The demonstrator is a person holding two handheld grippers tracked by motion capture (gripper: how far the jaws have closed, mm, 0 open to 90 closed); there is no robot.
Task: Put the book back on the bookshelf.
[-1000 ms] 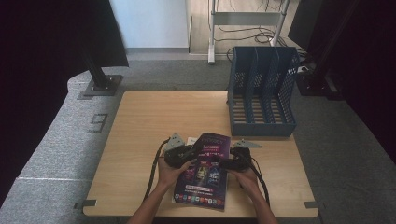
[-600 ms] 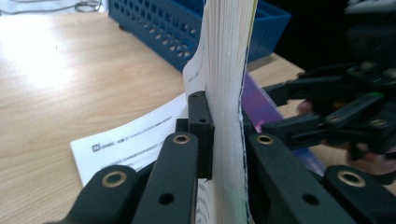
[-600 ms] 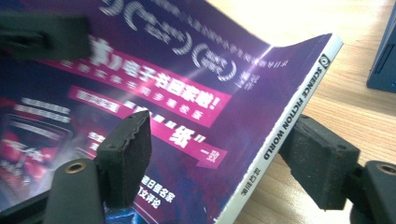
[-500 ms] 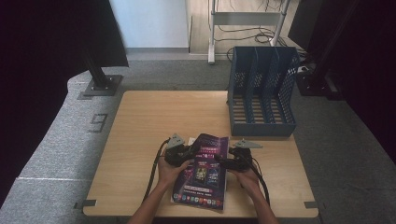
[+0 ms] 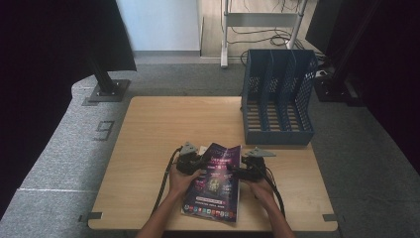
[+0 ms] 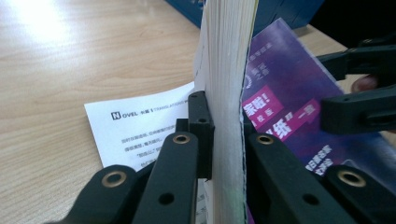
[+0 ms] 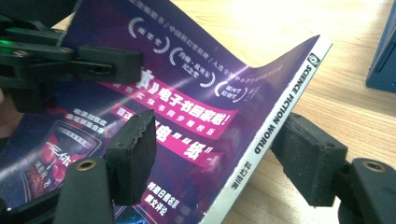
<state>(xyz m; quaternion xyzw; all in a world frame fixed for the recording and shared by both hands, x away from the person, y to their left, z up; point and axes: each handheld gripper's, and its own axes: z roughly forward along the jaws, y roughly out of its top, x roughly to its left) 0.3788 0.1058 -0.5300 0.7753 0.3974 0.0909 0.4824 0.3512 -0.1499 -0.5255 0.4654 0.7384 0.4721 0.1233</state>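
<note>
**Two grippers at one magazine, the carry not yet begun**

Both hands sit at the near edge of the table (image 5: 163,124), one on each side of the purple magazine (image 5: 214,181), which is the thing in hand. Most of the work looks to be ahead: the magazine is gripped on one side only. Its near end lies at the table's front edge, and its far end curls up off the wood.

The left gripper (image 6: 224,135) is clenched on the magazine. In the left gripper view its two black pads press from both sides on the block of page edges, which stands upright between them. A white printed sheet (image 6: 140,135) lies flat on the table just beside and under that edge.

The right gripper (image 7: 219,154) has not taken hold yet. Its jaws have just been closing, with the white spine lettered "SCIENCE FICTION WORLD" running between them. One pad hovers over the purple cover and the other sits beyond the spine, down by the wood. I judge the pads to be short of pressing, so this gripper counts as released around the spine, not grasping it.

Farther off, at the table's far right, stands the blue file rack (image 5: 277,99). Its slots are empty and it is well apart from the magazine. If that rack is the destination, as seems likely, several steps are left: the right-hand grip, the lift, the carry across and the drop into a slot.
</note>
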